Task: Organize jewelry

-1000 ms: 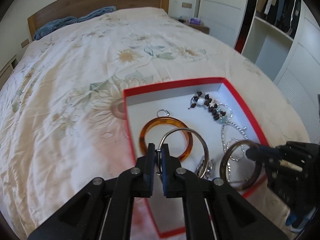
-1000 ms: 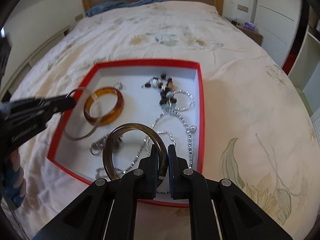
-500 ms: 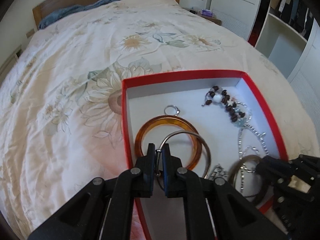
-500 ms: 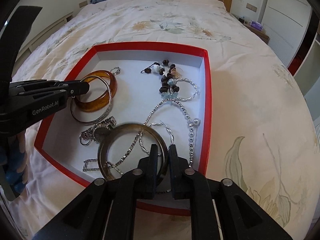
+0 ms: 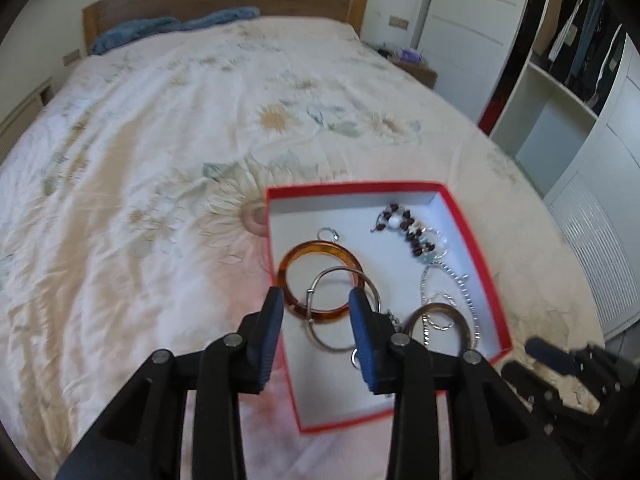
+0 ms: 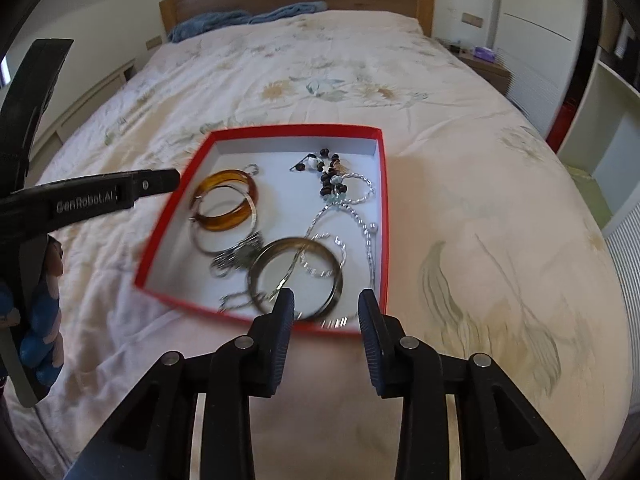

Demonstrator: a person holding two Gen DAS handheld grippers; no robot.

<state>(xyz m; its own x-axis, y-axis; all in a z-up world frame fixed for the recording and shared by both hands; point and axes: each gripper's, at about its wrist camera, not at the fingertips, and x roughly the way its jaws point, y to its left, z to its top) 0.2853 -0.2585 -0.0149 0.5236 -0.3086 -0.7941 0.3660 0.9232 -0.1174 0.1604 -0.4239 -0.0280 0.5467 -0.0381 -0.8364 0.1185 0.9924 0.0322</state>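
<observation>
Claws first: the left claw (image 5: 316, 304) is opening with nothing pinched, the thin silver bangle (image 5: 345, 307) lying loose below its fingers; the right claw (image 6: 326, 308) is also opening and empty, just near of the dark bangle (image 6: 296, 276). All the jewelry sits in the red box (image 6: 386, 216) on the bed (image 6: 460, 160). Risk one: the dark bangle lies over silver chains (image 6: 352, 220), so lifting it could drag them out. The silver bangle overlaps the amber bangle (image 6: 228, 200) at the left, so a careless pinch may take both. Farther back, the bead bracelet (image 6: 330, 180) touches a twisted ring and could snag. The soft quilt may let the box tip.
</observation>
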